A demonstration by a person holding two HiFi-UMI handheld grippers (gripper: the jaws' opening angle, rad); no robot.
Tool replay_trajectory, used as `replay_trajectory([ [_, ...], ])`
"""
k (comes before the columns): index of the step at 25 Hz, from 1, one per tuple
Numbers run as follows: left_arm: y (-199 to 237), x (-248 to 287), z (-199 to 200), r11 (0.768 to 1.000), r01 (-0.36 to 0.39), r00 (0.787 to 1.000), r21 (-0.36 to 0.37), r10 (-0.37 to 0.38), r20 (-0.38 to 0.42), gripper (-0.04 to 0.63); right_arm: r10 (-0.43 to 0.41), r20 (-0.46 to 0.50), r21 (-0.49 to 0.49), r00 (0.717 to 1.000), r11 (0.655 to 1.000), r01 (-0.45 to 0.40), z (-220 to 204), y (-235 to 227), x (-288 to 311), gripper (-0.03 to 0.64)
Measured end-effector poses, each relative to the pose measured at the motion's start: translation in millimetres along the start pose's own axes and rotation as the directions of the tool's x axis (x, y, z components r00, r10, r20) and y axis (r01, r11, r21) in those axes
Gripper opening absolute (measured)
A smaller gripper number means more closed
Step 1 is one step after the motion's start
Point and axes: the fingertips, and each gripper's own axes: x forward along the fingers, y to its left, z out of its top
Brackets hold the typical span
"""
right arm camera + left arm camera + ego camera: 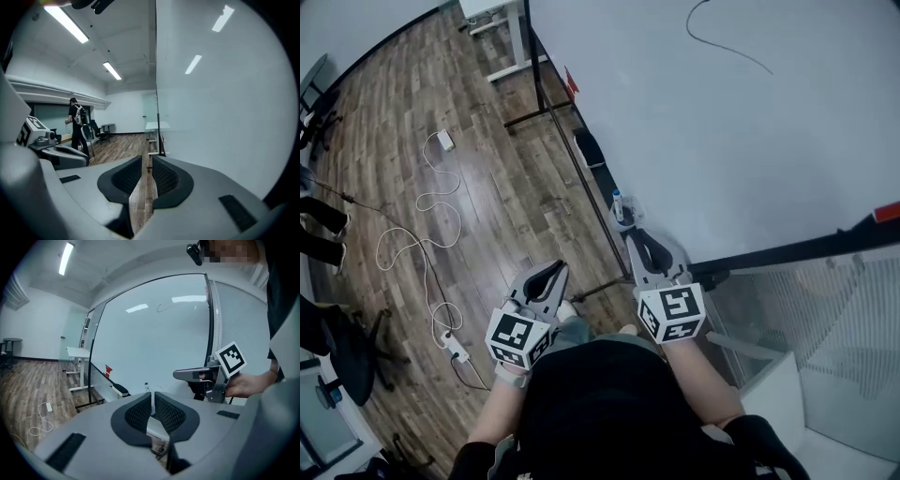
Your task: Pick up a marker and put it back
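A white marker with a blue cap (618, 204) lies on the ledge along the whiteboard's (722, 122) lower edge. In the left gripper view the marker (146, 387) shows just beyond the jaw tips. My right gripper (636, 234) is held just short of the marker, jaws a narrow gap apart with only floor showing between them (146, 159). My left gripper (555, 267) hangs lower left over the floor; its pads (151, 397) stand almost together, with nothing between. The right gripper (197, 374) also appears at the right of the left gripper view.
A black eraser (591, 148) and a red item (571, 84) sit farther along the ledge. White cables (431, 234) and a power strip (455, 349) lie on the wooden floor. A white desk (497, 19) stands beyond. A person (76, 119) stands across the room. Frosted glass (825, 319) is at the right.
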Motion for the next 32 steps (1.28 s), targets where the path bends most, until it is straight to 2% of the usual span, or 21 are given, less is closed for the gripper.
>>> replay_trajectory([
  [16, -84, 13, 7, 0.997, 0.052, 0.998, 0.049, -0.054, 0.039, 0.035, 0.13, 0.093, -0.014, 0.987, 0.992, -0.129, -12, 3, -103, 0.084],
  [32, -137, 10, 0, 0.995, 0.07, 0.997, 0.07, -0.072, 0.031, 0.035, 0.135, 0.123, 0.009, 0.983, 0.991, -0.137, -31, -17, -155, 0.084],
])
